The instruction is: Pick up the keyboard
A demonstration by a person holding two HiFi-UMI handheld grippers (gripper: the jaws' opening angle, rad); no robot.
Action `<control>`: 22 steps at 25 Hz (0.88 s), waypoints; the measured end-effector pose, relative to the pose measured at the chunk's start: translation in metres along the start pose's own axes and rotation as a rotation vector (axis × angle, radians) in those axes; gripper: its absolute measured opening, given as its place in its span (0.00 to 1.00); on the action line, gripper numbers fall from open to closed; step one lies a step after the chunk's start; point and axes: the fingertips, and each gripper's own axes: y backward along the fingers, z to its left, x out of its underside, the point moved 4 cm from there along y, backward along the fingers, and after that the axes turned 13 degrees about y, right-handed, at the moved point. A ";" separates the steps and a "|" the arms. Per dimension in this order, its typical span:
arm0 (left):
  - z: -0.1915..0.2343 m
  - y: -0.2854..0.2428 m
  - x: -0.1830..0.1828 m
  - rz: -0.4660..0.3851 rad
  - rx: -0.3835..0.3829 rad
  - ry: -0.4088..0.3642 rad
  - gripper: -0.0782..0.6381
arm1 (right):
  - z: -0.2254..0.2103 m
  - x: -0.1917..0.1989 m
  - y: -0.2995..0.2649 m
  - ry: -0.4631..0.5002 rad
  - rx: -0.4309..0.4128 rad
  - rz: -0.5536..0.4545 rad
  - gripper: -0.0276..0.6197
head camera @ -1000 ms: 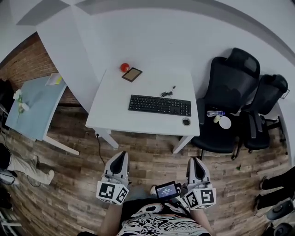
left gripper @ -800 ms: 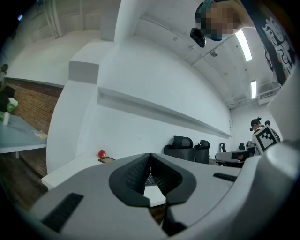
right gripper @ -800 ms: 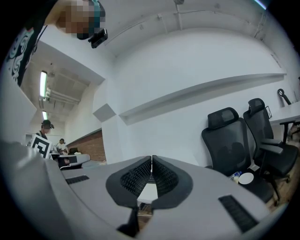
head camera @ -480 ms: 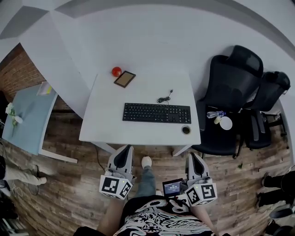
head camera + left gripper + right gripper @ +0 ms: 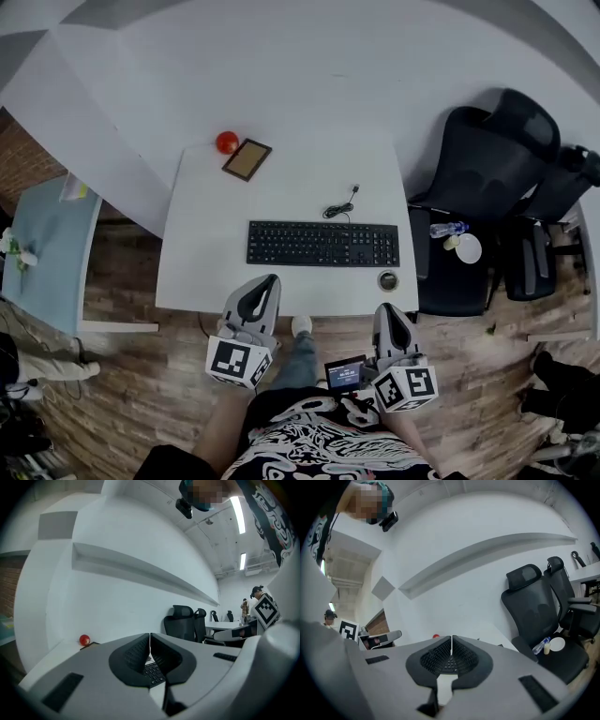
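— Closer than a second before: my left gripper [image 5: 268, 281] and right gripper [image 5: 385, 310] had drawn up to the desk's [image 5: 281, 192] front edge.
— Jaws?
— Both were pressed closed, nothing between them.
— And the keyboard [image 5: 323, 244]?
— It lay flat along the front edge, toward the right corner, untouched, just ahead of both tips. I judged I'd need to open up before taking it
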 end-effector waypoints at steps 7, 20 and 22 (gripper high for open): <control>0.044 -0.053 -0.008 0.024 0.013 0.014 0.13 | -0.006 -0.003 -0.057 -0.003 0.023 0.055 0.09; 0.086 -0.132 0.008 0.138 0.048 -0.044 0.14 | -0.025 0.034 -0.116 -0.087 0.055 0.150 0.09; 0.091 -0.144 0.018 0.190 0.065 -0.081 0.14 | -0.025 0.045 -0.122 -0.129 0.052 0.166 0.09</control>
